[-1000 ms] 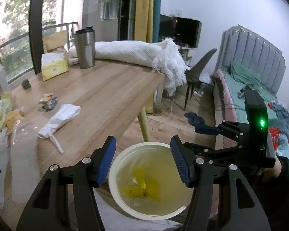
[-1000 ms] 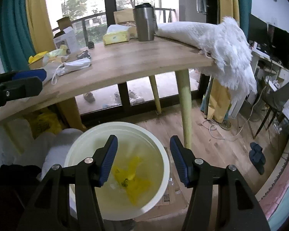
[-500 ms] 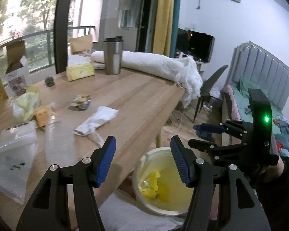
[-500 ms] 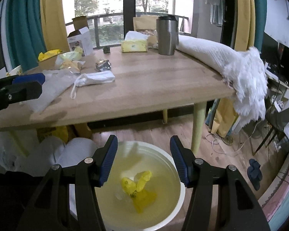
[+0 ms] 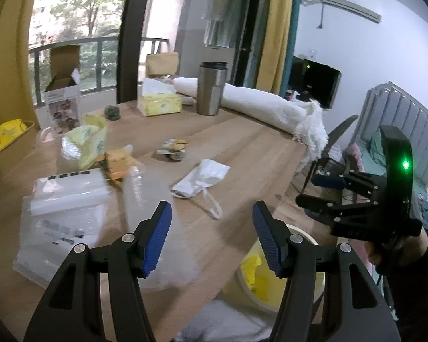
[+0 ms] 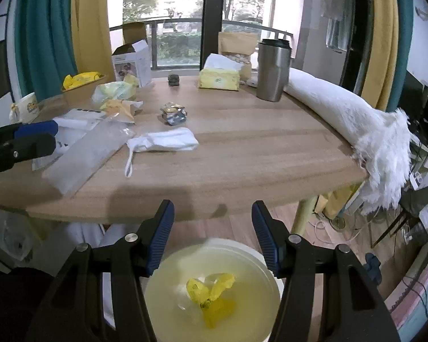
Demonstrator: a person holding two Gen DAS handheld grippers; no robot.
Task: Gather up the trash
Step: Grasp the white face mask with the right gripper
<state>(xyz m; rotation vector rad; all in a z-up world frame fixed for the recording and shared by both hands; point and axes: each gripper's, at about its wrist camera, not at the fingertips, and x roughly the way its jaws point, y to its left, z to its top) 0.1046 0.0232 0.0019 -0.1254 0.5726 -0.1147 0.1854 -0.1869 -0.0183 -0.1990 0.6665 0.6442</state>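
- Two hand-held grippers, my left (image 5: 211,238) and my right (image 6: 212,235), are open wide and hold nothing.
- My white bag (image 5: 201,177) lies on the table (image 5: 251,154), straight ahead of my left one, which is nearer.
- It lies slanted.
- My bin (image 6: 212,292) waits below.

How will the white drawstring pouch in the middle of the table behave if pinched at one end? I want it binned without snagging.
The white pouch lies flat and creased, so it probably is soft and will droop from the grip. It looks thin and likely light. Its loose cord loop trails toward the table edge and may dangle or catch on the way to the bin.
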